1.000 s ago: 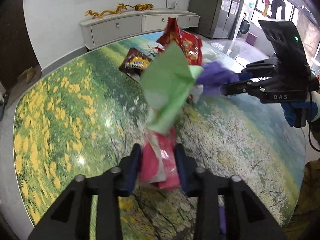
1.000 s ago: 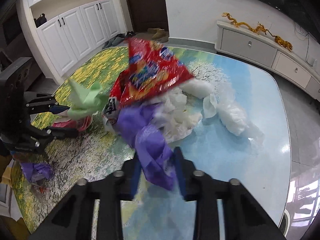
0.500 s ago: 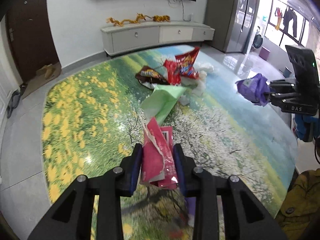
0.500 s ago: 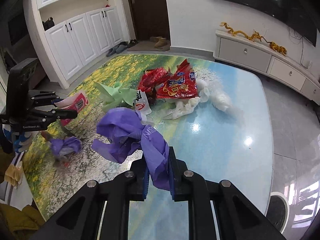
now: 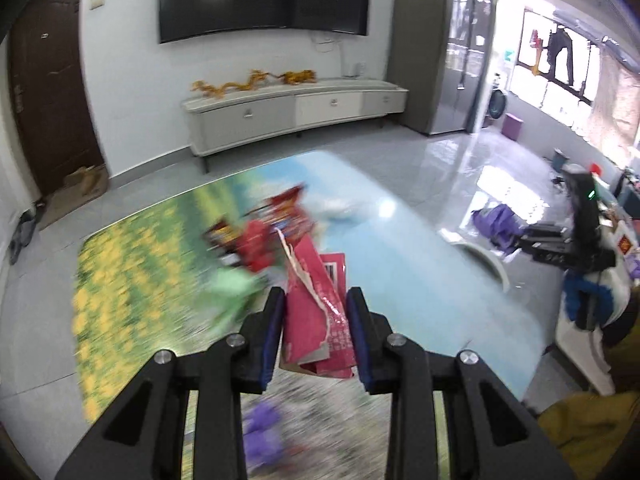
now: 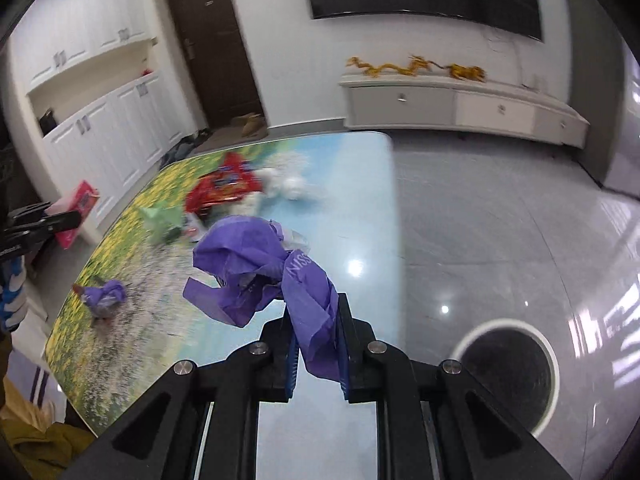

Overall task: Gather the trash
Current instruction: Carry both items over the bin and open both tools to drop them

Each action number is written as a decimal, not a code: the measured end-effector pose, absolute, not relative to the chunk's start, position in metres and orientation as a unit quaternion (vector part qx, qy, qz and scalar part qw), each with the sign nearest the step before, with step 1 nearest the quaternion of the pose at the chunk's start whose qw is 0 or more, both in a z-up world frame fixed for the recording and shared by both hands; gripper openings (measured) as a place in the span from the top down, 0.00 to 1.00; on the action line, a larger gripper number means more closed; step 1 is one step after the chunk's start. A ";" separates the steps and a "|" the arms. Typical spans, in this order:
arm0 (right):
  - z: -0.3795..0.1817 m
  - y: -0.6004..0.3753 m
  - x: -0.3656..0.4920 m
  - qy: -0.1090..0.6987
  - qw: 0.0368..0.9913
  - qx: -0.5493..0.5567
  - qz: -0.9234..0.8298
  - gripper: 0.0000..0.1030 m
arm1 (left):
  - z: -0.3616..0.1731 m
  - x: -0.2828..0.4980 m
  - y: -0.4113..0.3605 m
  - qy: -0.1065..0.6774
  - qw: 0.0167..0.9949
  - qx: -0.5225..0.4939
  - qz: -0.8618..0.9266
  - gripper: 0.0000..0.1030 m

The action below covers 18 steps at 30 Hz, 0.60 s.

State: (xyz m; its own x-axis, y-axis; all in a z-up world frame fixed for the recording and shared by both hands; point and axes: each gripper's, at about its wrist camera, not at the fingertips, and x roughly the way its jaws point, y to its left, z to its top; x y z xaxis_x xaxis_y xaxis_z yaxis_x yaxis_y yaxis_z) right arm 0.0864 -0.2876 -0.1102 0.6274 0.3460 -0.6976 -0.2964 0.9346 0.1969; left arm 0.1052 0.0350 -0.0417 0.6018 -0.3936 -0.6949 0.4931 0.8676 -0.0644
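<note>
Fingers clamp a torn pink packet — right pair grips purple wrapper near black-lined bin.

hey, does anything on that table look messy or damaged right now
Yes. Snack wrappers and crumpled white tissue lie heaped on the table, and the pink packet in the left gripper is torn open.

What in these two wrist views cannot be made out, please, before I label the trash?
- Left wrist view: the trash pile on the table is motion-blurred; wrappers' print unreadable.
- Left wrist view: the pink packet hides the left gripper pads' contact.
- Right wrist view: the bin interior is dark; contents unknown.
- Right wrist view: the purple wrapper in the right gripper covers table behind it.
</note>
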 end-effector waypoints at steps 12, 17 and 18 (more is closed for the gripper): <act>-0.164 -0.446 0.076 0.420 0.897 0.131 0.045 0.85 | -0.052 0.154 -0.205 0.421 0.810 0.068 -0.401 0.71; -0.193 -0.488 0.078 0.440 0.883 0.161 0.010 0.85 | -0.078 0.173 -0.282 0.457 0.778 0.060 -0.426 0.71; -0.197 -0.494 0.079 0.443 0.881 0.164 0.006 0.85 | -0.085 0.177 -0.294 0.466 0.772 0.055 -0.429 0.70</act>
